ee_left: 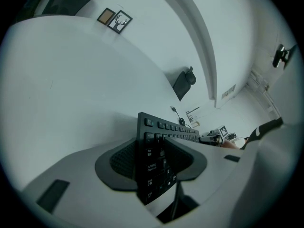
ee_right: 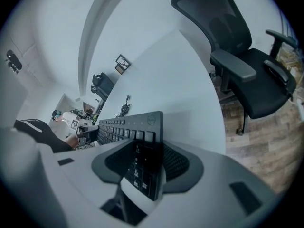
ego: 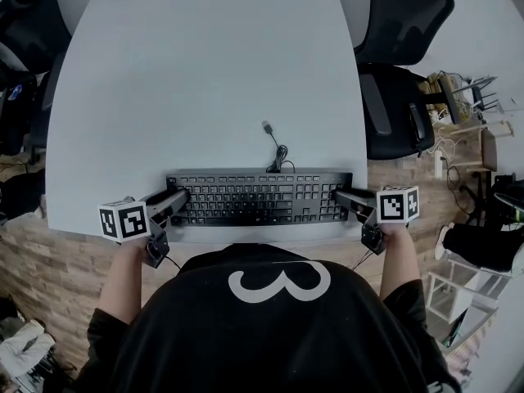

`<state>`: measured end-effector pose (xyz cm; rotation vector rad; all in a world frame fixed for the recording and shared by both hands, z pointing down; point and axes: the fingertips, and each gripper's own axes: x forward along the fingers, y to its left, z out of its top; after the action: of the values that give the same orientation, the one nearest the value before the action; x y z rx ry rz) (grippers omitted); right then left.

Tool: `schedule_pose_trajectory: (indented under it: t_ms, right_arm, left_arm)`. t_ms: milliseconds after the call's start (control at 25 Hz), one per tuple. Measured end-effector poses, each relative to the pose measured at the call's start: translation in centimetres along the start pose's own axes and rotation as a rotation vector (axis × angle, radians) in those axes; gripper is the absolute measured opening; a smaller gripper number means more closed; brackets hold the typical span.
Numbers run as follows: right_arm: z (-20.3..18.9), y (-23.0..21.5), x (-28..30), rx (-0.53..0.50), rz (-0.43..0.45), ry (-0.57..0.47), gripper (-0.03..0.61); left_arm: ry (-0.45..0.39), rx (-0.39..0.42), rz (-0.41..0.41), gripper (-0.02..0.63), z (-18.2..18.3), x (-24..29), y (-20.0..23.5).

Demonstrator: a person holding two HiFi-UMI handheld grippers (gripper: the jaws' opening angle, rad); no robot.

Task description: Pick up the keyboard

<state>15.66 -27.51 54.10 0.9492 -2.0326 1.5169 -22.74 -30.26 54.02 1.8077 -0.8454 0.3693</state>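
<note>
White table (ego: 205, 72), keyboard (ego: 258, 196) ends hidden, chair (ego: 399, 105) cut off

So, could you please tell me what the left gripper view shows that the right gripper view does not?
Only the left gripper view shows, close up, the left end of the keyboard between the pads of the left claw. Only the right gripper view shows its right end likewise in the right claw, the wood floor and an office chair's seat. Both show the keys, the cable, the white table and a picture frame.
</note>
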Motion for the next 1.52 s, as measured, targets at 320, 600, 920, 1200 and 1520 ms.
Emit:
schedule_pose_trajectory:
  t_ms: [320, 600, 920, 1200, 1520]
  right_arm:
    - [0.4, -0.1, -0.2, -0.023, -0.008, -0.088, 0.178]
    - [0.6, -0.4, -0.3, -0.054, -0.034, -0.114, 0.183]
    - [0.8, 0.5, -0.5, -0.09, 0.002, -0.175, 0.181]
    - [1.0, 0.4, -0.5, -0.141, 0.021, -0.243, 0.179]
    - [1.2, 0.5, -0.9, -0.213, 0.01, -0.325, 0.179]
  left_arm:
    - [-0.032, -0.043, 0.031, 0.183, 0.3, 0.0, -0.3]
    - [-0.051, -0.032, 0.036, 0.181, 0.5, -0.3, -0.6]
    - [-0.11, 0.004, 0.039, 0.183, 0.5, -0.9, -0.8]
    - [-0.2, 0.065, 0.038, 0.183, 0.9, -1.1, -1.1]
    - [-0.296, 0.121, 0.007, 0.183, 0.9, -0.8, -0.8]
